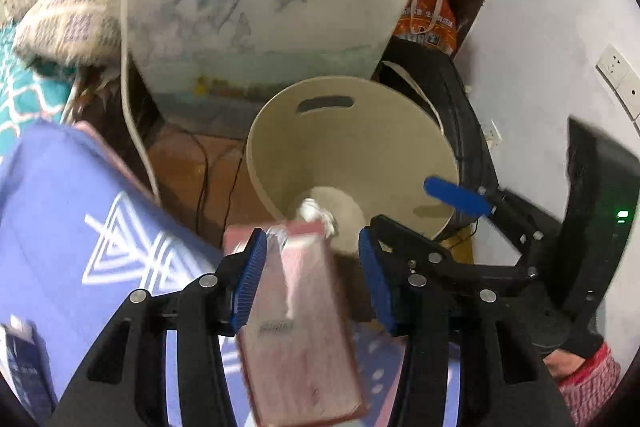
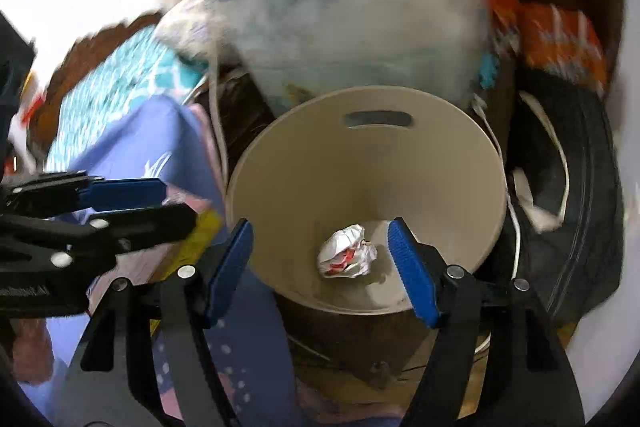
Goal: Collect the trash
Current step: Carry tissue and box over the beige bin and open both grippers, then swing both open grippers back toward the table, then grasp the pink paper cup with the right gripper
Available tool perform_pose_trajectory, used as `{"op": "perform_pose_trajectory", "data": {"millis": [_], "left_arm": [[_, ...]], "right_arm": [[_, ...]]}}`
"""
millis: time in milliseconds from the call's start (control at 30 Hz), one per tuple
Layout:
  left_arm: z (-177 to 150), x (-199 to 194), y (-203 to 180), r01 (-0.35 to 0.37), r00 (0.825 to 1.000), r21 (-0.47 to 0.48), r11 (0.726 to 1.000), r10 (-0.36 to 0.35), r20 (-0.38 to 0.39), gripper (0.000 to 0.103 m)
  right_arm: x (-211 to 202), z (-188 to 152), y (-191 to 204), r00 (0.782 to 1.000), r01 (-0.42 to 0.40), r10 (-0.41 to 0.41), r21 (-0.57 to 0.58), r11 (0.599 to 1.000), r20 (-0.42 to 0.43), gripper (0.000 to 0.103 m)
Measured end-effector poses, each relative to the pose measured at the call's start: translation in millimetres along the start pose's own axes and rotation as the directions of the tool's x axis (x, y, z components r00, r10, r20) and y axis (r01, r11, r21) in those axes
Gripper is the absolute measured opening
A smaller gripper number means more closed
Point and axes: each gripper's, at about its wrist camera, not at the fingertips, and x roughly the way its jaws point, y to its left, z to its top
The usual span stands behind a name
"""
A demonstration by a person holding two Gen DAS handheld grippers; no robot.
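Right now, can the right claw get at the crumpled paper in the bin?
Probably yes. The right claw is open above the beige bin, the crumpled paper lies alone on the bottom between its fingers' line, and nothing covers the bin's mouth. The bin's depth could limit reach.

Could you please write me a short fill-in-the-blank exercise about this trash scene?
The paper ball lies ___ the bin.
The box between the left tool's fingers is coloured ___.
The right tool, above the bin, holds ___.
Missing words: inside; pink; nothing.
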Motion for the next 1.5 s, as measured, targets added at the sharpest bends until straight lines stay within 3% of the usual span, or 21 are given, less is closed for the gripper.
{"op": "perform_pose_trajectory", "data": {"millis": [100,167,233,300,367,433,500,600,767,833,867,933,1000,1100,1200,1300,1400,1500], "left_arm": [[-14,-10,19,0.007,1.0,-0.064,0.998,-0.006,0.01,0.053],[-21,-20,28,-0.003,1.0,-0.097,0.995,0.005,0.025,0.065],[-28,-26,29,-0.019,0.999,-0.115,0.993,0.023,0.031,0.085],[-33,-27,24,-0.021,1.0,-0.118,0.993,0.023,0.016,0.088],[-38,-22,12,-0.036,0.999,-0.09,0.995,0.035,-0.012,0.089],[-44,-11,-1,-0.108,0.993,-0.034,0.994,0.106,-0.045,0.086],[-45,2,-2,-0.093,0.993,-0.024,0.995,0.091,-0.078,0.056],[-39,4,-2,-0.069,0.996,-0.027,0.997,0.068,-0.053,0.055],[5,6,-24,-0.055,0.998,0.031,0.998,0.054,0.015,0.056],[26,18,-32,-0.056,0.998,0.068,0.996,0.056,0.008,0.061],[34,23,-33,-0.093,0.996,0.069,0.993,0.093,0.002,0.067],[42,21,-27,-0.14,0.99,0.026,0.99,0.14,0.016,0.072],[40,7,-21,-0.1,0.994,-0.024,0.995,0.101,0.036,0.072],[14,-34,-10,-0.083,0.99,-0.053,0.995,0.088,0.11,0.072],[-42,-84,7,-0.096,0.977,-0.066,0.993,0.106,0.182,0.072],[-99,-124,35,-0.13,0.968,-0.113,0.985,0.151,0.198,0.072],[-161,-159,72,-0.17,0.96,-0.191,0.967,0.206,0.188,0.072],[-226,-197,109,-0.241,0.94,-0.313,0.919,0.301,0.161,0.072]], "right_arm": [[-8,1,13,1.0,-0.02,0.02,-0.03,0.999,0.008,0.071],[-13,0,13,0.999,-0.038,0.039,-0.004,0.999,0.018,0.071],[-14,-2,9,0.999,-0.039,0.038,0.028,0.999,0.019,0.07],[-15,-5,5,0.999,-0.02,0.019,0.059,0.998,0.028,0.07],[-16,-8,-9,0.999,-0.018,0.013,0.133,0.991,0.039,0.07],[-18,-11,-23,0.999,-0.023,0.015,0.195,0.98,0.045,0.07],[-24,-14,-35,0.998,-0.029,0.015,0.24,0.97,0.058,0.07],[-34,-15,-45,0.996,-0.018,-0.006,0.27,0.963,0.088,0.07],[-53,-19,-56,0.989,-0.018,-0.033,0.34,0.94,0.144,0.07],[-59,-21,-56,0.986,-0.024,-0.039,0.364,0.931,0.164,0.07],[-63,-23,-56,0.983,-0.032,-0.038,0.377,0.926,0.178,0.07],[-73,-28,-53,0.976,-0.053,-0.035,0.393,0.918,0.214,0.071],[-80,-32,-45,0.971,-0.077,-0.021,0.394,0.916,0.238,0.071],[-83,-33,-27,0.966,-0.145,0.046,0.387,0.911,0.255,0.07],[-78,-28,8,0.957,-0.228,0.148,0.327,0.917,0.251,0.066],[-69,-24,52,0.941,-0.315,0.266,0.251,0.915,0.209,0.06],[-51,-22,114,0.905,-0.424,0.41,0.153,0.893,0.116,0.054],[-38,-26,177,0.86,-0.509,0.509,0.064,0.858,0.016,0.05]]}}
